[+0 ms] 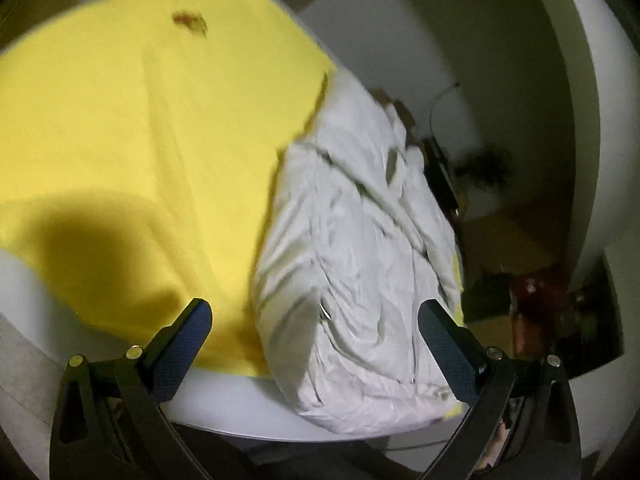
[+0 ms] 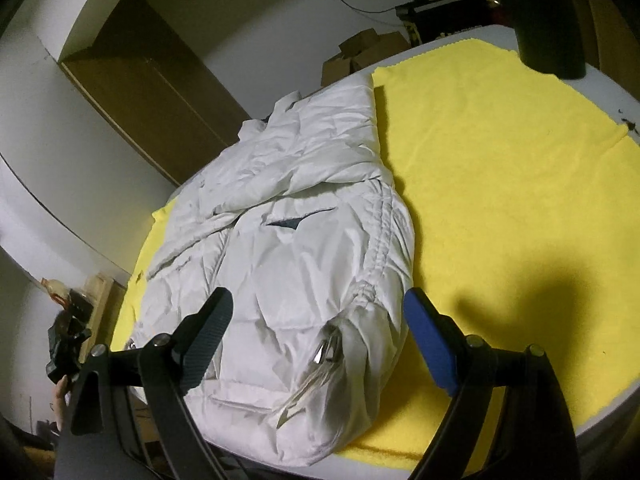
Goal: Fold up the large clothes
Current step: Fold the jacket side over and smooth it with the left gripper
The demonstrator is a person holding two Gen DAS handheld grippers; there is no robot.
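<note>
Closest to me, the near rim of a white table shows under the edge of a yellow cloth that covers most of the top. A white padded jacket lies on that cloth, folded into a long bundle with its near end at the table's front edge and its far end toward the wall; a metal zip pull glints near the front end. In the left view the same jacket runs along the right side of the cloth, and a small brown mark sits on the cloth farther back. A dark shadow falls on the yellow beside each gripper. Beyond the table stand cardboard boxes, white walls and a brown door panel; a black post rises at the far corner. The right gripper points downward over the jacket's near end, its 2 fingers spread wide on either side of the fabric and not pressing on it. The left gripper also tilts down at the front edge, jaws wide apart, gripping nothing, with the jacket's end between the finger lines.
</note>
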